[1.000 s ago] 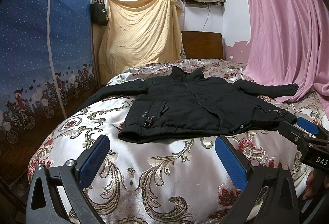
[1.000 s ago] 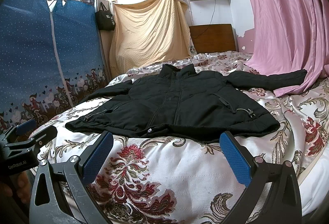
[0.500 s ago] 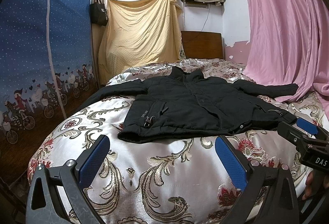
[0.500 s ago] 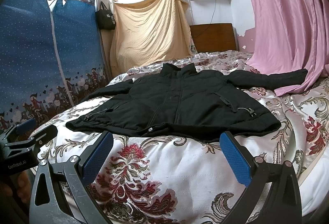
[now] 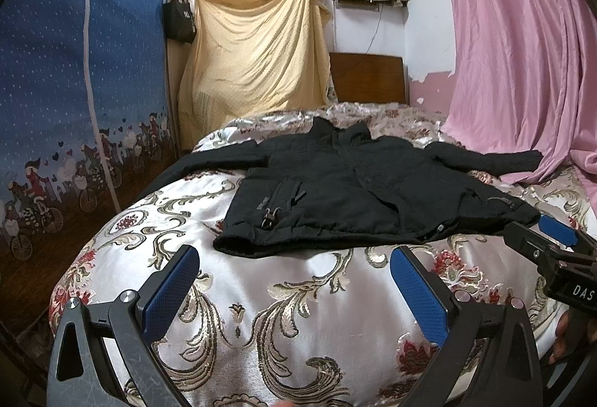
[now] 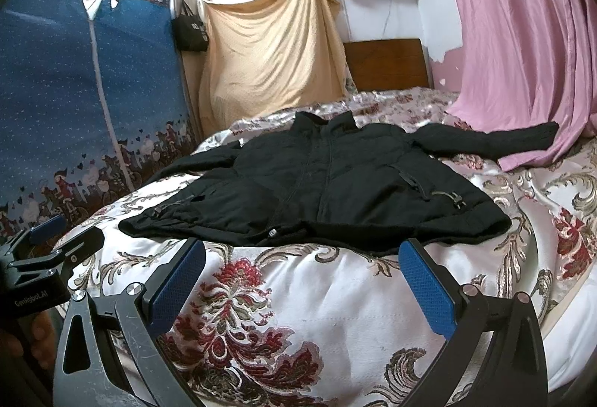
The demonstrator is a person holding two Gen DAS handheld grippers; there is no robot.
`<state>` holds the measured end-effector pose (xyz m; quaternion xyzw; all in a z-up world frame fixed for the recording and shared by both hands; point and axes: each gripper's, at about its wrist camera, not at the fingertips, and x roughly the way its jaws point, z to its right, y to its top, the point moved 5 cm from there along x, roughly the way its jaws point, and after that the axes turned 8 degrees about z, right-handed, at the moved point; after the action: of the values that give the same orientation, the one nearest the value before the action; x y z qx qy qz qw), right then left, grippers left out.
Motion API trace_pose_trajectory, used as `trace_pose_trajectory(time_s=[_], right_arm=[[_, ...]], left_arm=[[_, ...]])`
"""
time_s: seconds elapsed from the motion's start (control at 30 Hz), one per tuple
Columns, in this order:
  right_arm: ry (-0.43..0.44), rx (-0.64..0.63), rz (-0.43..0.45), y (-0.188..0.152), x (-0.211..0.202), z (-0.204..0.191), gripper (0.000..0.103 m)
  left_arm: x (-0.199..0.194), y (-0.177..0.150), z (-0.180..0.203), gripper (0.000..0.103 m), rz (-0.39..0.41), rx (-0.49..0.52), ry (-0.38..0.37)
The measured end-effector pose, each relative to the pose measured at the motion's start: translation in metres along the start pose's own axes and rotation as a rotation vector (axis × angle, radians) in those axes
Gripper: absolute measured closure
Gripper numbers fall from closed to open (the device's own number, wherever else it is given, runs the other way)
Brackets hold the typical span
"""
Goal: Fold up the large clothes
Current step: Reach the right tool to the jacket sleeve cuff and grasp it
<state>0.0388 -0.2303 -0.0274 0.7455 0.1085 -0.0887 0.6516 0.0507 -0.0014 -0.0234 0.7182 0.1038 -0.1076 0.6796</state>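
One black jacket (image 5: 354,194) on the bed (image 5: 298,313), two sleeves spread. Two tongs: left tongs (image 5: 294,289), right tongs (image 6: 302,282), each with two blue pads, both near the jacket's hem. Beyond the jacket: one headboard (image 5: 367,76), one yellow sheet (image 5: 257,52), one pink curtain (image 5: 522,52), one black bag (image 5: 180,19).

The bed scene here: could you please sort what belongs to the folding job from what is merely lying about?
For the job:
black jacket, spread flat
bedspread under it
left tongs, open
right tongs, open

Just about:
pink curtain
yellow sheet
black bag
blue wardrobe
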Motion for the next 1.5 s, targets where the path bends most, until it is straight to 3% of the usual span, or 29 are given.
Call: trace_pose_trajectory(time_s=[0.2, 0.43, 0.67, 0.9, 1.13, 1.3, 1.5], right_arm=[[-0.119, -0.035, -0.141, 0.004, 0.014, 0.007, 0.001], [-0.199, -0.078, -0.192, 0.031, 0.031, 0.027, 0.001], [-0.244, -0.066, -0.237, 0.058, 0.071, 0.07, 0.001], [-0.292, 0.026, -0.244, 0.082, 0.116, 0.147, 0.001], [-0.304, 0.161, -0.237, 0.11, 0.152, 0.228, 0.001], [-0.351, 0.176, -0.245, 0.129, 0.184, 0.282, 0.001], [-0.331, 0.291, -0.246, 0.144, 0.223, 0.355, 0.001]], left_arm=[[0.022, 0.014, 0.0, 0.0, -0.082, 0.007, -0.003], [0.067, 0.054, 0.012, 0.0, -0.159, 0.012, -0.014], [0.135, 0.08, 0.052, 0.0, -0.267, 0.062, -0.054], [0.204, 0.097, 0.102, 0.0, -0.335, 0.12, -0.095], [0.264, 0.11, 0.144, 0.0, -0.342, 0.165, -0.144], [0.302, 0.109, 0.164, 0.0, -0.353, 0.17, -0.166], [0.363, 0.107, 0.205, 0.0, -0.343, 0.157, -0.198]])
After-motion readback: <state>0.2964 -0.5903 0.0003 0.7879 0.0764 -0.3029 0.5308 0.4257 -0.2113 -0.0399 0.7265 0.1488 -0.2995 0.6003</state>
